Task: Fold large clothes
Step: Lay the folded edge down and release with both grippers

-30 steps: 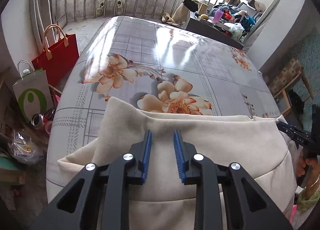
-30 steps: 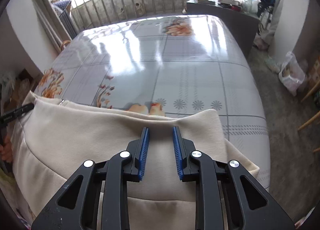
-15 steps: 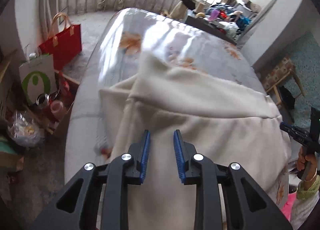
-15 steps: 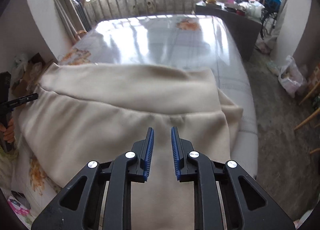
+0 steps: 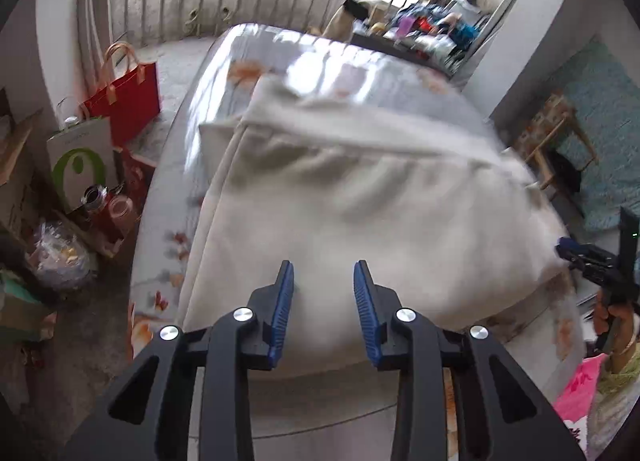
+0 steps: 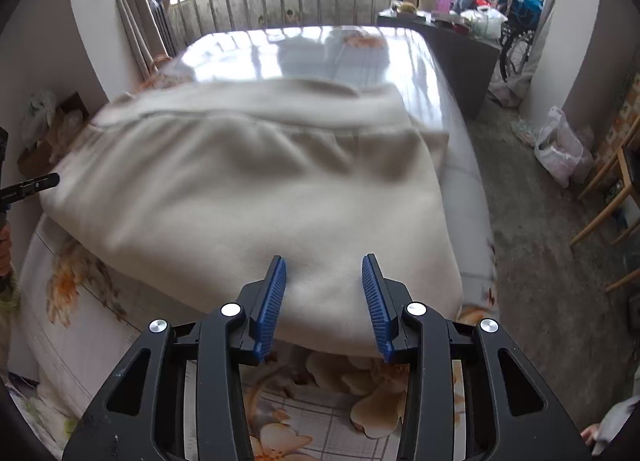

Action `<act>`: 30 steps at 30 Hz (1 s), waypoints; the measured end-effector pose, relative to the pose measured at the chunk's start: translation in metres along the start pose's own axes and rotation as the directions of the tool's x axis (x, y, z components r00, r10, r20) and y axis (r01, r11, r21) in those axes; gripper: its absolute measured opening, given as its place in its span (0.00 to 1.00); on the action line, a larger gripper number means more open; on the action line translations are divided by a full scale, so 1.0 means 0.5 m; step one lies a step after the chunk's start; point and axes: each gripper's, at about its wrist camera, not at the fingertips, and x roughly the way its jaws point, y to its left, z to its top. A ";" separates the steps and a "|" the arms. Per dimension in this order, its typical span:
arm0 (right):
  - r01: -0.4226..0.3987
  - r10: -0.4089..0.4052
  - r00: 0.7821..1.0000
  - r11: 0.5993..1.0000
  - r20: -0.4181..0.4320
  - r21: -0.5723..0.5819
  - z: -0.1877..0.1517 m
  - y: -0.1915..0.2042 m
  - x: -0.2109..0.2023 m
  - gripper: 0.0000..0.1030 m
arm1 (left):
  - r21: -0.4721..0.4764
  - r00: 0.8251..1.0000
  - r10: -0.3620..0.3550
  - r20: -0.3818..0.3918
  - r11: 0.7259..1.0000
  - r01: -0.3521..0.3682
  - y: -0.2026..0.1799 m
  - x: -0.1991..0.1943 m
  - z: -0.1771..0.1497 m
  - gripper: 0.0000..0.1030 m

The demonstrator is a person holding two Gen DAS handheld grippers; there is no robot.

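The blue-padded fingers (image 5: 284, 301) of the left gripper (image 5: 323, 303) stand apart with nothing between them, and the right gripper (image 6: 324, 299) is likewise spread and empty; both hang above the near edge of the cream garment (image 6: 248, 189), apart from the cloth. The garment lies folded on the table with the floral cover (image 6: 304, 421), a doubled band running across its far side and its near fold rounded and slightly lofted; both views are blurred, so fine creases cannot be judged. The step in hand appears to be the release after a fold, followed by selection of the next grasp. For a clean result, keep both sets of fingers spread until they are lowered to the chosen edge, and grasp all layers of the fold together, since a single layer would likely peel the stack open. Place the two grasps at matching points along one edge, so that the cloth lifts level. The fabric looks thick and soft; it will probably sag between the grasps, so carry it low over the table and lay it down from the far line toward the near one. The right corner of the garment lies near the table edge (image 6: 476, 221); avoid dragging the garment toward that side.
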 end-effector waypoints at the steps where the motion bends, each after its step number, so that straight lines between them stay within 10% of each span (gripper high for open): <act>1: -0.024 0.025 1.000 0.999 -0.002 0.031 -0.008 -0.009 0.011 0.37 | -0.018 0.999 -0.022 0.030 1.000 0.023 0.009 -0.003 -0.008 0.29; 5: 0.046 -0.048 0.998 0.998 0.038 0.041 0.017 0.021 -0.042 0.36 | -0.010 0.995 0.019 0.097 1.000 -0.018 -0.010 -0.057 0.000 0.29; 12: -0.135 0.149 0.980 0.985 0.129 -0.111 0.060 0.235 -0.034 0.36 | 0.218 0.987 -0.093 0.130 0.974 0.063 -0.205 -0.029 0.015 0.39; 19: -0.103 0.116 0.990 0.984 0.083 -0.144 0.047 0.280 0.055 0.36 | 0.346 0.991 0.068 0.119 0.932 -0.106 -0.273 0.097 -0.030 0.41; 30: -0.001 -0.008 0.994 0.997 0.105 0.082 -0.026 0.144 0.030 0.53 | 0.110 0.990 0.073 0.123 0.990 -0.087 -0.177 0.043 -0.036 0.64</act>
